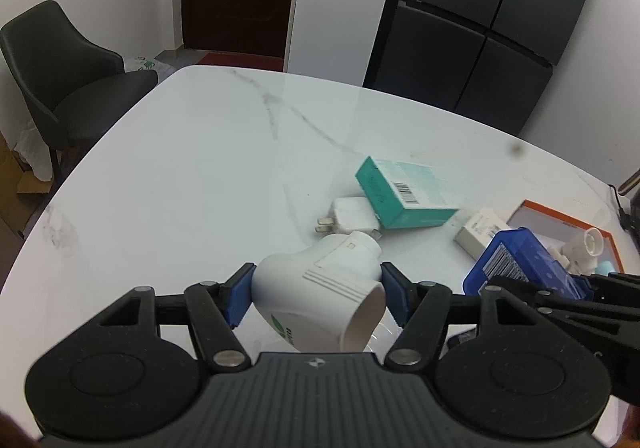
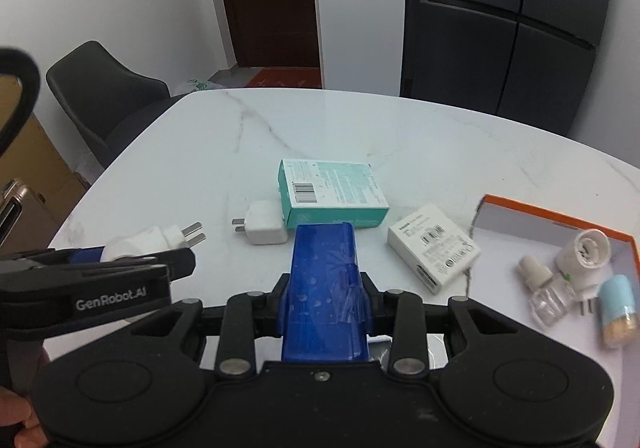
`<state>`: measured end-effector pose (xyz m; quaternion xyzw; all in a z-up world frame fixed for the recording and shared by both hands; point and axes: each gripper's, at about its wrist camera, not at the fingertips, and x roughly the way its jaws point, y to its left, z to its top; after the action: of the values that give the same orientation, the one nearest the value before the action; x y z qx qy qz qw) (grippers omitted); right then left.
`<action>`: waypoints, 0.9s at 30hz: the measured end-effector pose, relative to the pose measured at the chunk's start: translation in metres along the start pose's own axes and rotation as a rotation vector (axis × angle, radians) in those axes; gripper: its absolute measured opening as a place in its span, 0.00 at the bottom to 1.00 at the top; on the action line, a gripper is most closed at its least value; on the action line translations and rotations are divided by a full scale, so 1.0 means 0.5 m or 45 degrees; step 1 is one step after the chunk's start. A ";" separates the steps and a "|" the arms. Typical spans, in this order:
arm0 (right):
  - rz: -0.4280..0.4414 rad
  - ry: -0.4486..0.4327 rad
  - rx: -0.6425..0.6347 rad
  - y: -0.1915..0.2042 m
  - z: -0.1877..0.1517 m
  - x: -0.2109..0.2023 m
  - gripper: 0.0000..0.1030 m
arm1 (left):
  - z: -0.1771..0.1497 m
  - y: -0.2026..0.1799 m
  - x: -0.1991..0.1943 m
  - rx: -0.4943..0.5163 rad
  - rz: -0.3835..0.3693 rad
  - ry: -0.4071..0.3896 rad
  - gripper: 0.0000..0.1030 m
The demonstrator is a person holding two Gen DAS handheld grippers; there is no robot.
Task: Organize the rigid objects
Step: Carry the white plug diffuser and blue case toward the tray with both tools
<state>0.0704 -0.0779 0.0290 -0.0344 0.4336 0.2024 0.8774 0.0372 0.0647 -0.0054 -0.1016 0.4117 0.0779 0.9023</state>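
Note:
My left gripper [image 1: 317,294] is shut on a white plug-in device [image 1: 304,288], blue pads pressing its two sides, held above the marble table [image 1: 200,168]. The right wrist view shows that device [image 2: 152,242] with its prongs pointing right. A blue plastic box [image 2: 324,256] sticks forward from my right gripper [image 2: 324,296], which is shut on it; the same box [image 1: 520,268] appears at the right of the left wrist view. On the table lie a teal carton [image 2: 332,192], a white charger [image 2: 262,228] and a small white box [image 2: 434,248].
An orange-rimmed tray [image 2: 560,218] at the right holds a small clear bottle [image 2: 540,292], a white plug-in unit [image 2: 584,256] and a light-blue capped tube [image 2: 616,312]. A dark chair [image 2: 108,96] stands at the table's far left, a dark fridge [image 2: 500,28] behind.

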 end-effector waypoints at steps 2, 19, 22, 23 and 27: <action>-0.005 -0.005 0.001 -0.002 -0.007 -0.018 0.40 | -0.005 -0.006 -0.012 0.005 -0.008 -0.007 0.65; -0.045 -0.066 0.036 -0.020 -0.055 -0.113 0.40 | -0.027 -0.060 -0.064 0.057 -0.043 -0.046 0.65; -0.058 -0.069 0.051 -0.025 -0.065 -0.126 0.40 | -0.031 -0.067 -0.069 0.068 -0.054 -0.049 0.65; -0.064 -0.071 0.059 -0.027 -0.067 -0.131 0.40 | -0.032 -0.070 -0.070 0.074 -0.057 -0.050 0.65; -0.079 -0.072 0.087 -0.039 -0.079 -0.145 0.40 | -0.038 -0.080 -0.072 0.094 -0.076 -0.043 0.65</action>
<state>0.0091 -0.1285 0.0585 -0.0121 0.4140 0.1612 0.8958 0.0093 0.0193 0.0145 -0.0790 0.3958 0.0374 0.9142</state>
